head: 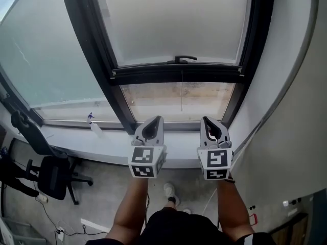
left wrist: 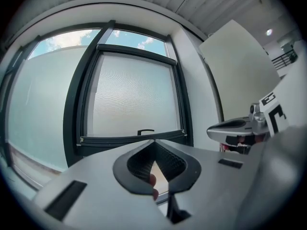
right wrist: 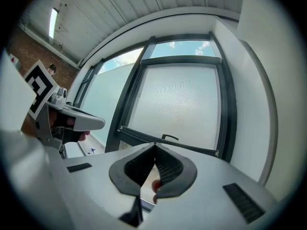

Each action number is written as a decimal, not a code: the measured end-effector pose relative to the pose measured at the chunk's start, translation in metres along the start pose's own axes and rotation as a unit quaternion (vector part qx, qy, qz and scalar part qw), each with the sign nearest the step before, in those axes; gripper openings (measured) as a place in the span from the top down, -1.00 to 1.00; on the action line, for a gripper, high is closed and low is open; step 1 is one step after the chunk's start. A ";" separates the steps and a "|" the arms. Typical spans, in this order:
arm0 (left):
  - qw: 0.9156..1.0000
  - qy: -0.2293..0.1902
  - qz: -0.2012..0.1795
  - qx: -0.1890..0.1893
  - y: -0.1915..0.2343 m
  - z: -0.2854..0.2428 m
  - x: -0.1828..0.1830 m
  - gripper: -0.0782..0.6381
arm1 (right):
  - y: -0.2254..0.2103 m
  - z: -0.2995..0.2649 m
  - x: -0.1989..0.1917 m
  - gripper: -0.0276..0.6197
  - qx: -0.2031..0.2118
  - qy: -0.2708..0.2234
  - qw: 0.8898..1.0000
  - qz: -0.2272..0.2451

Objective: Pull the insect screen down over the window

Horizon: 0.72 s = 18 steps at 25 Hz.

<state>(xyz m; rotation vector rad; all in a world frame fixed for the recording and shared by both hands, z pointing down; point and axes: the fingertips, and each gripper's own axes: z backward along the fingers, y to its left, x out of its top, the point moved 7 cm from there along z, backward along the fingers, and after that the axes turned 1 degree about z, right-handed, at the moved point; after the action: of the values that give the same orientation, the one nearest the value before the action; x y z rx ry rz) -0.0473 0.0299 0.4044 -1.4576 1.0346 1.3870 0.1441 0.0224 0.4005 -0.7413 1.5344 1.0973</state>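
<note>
The left grey gripper [head: 155, 120] and right grey gripper [head: 208, 121] are both pinched together on nothing, with the pale mesh insect screen [head: 179, 19] at their twelve o'clock, its black bottom bar [head: 176, 74] short of the white sill [head: 104, 138] (a strip of pane [head: 150, 100] uncovered). A poor hold on the black handle [head: 182, 59] could, I judge, let a sprung screen fly back up. Its roller is cut off above, and the thin cord [head: 181, 97] below the bar is hard to trace.

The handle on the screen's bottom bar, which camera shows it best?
The head view: the handle sits centred and unobstructed, dark against the pale screen. The left gripper view shows it smaller, low in the window. The right gripper view shows it small and tilted with the bar.
</note>
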 end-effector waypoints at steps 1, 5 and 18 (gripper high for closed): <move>1.000 0.002 -0.002 0.002 -0.005 0.007 -0.002 0.77 | 0.000 0.007 -0.002 0.90 -0.001 0.001 1.000 -0.005; 1.000 0.010 0.001 0.012 -0.018 0.029 -0.008 0.77 | 0.002 0.031 -0.010 0.90 0.001 0.004 1.000 -0.023; 0.999 0.040 0.020 0.010 -0.028 0.058 -0.040 0.77 | 0.037 0.051 -0.027 0.90 0.012 0.023 0.998 -0.059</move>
<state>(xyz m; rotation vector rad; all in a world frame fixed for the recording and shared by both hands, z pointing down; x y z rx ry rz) -0.0388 0.0937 0.4438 -1.4958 1.1303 1.3512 0.1379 0.0810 0.4352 -0.8358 1.5203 0.9774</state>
